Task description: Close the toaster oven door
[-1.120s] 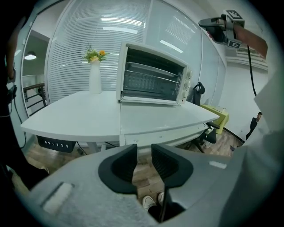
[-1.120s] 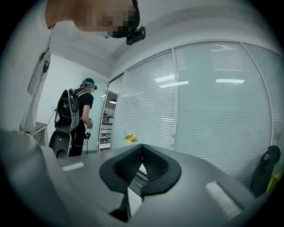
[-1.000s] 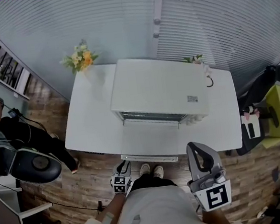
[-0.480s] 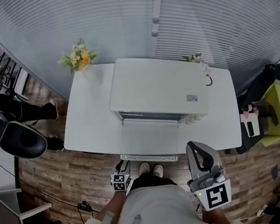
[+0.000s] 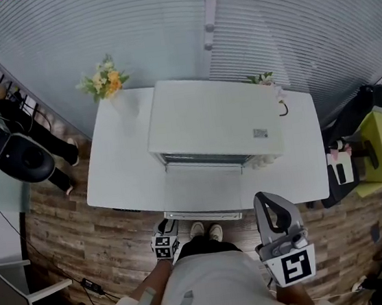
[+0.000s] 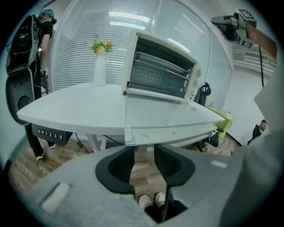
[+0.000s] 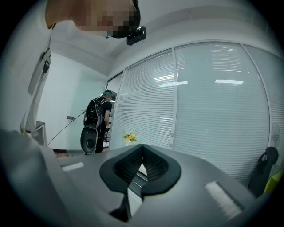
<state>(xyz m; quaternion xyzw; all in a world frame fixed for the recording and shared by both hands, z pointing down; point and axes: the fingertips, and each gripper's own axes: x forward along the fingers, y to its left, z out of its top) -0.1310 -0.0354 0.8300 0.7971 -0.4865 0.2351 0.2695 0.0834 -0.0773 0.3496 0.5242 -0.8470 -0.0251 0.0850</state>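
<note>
While the toaster oven door (image 5: 202, 188) lies fully open, closing's unstarted: left gripper (image 6: 144, 150) jaws just opened, empty; right gripper (image 7: 141, 150) closed, empty.

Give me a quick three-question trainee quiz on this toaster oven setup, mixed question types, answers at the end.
1. True or false: the toaster oven door is folded down open.
2. The flower vase stands: A on the door; B on the table; C on the floor.
3. Which gripper is closest to the door's front edge?
Key: 1 true; 2 B; 3 the left gripper, jaws just opened wider, nothing between them.
</note>
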